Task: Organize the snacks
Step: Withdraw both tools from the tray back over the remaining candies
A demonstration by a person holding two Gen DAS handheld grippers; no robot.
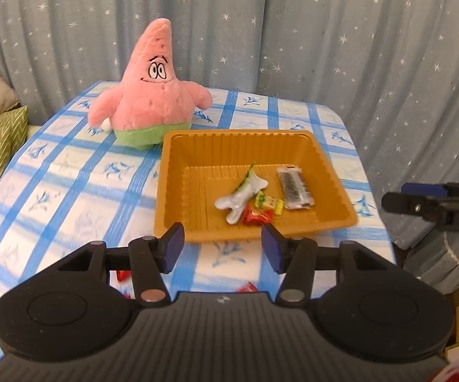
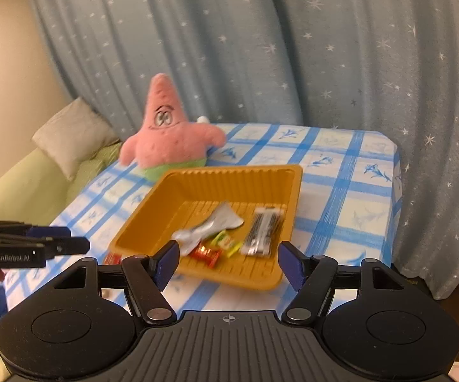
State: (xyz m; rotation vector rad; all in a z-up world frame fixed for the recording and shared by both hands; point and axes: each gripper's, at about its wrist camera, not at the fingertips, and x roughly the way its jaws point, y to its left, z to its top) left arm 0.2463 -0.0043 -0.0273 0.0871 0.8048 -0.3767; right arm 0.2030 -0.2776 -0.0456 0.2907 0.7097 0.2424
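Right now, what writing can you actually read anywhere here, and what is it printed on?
"GenRobot.AI": side of the left gripper, seen from the right wrist.
"DAS", cut off by the frame edge: side of the right gripper.
Black-and-white snack packet: print too small.
Red candy: unreadable.

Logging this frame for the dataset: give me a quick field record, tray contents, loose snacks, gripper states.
surface: table with blue checked cloth
tray: orange tray, beside pink plush
in tray: silver wrapper, black-and-white packet, yellow-green candy, red candy
outside tray: red wrappers on the cloth near left gripper
left gripper: open, empty
right gripper: open, empty
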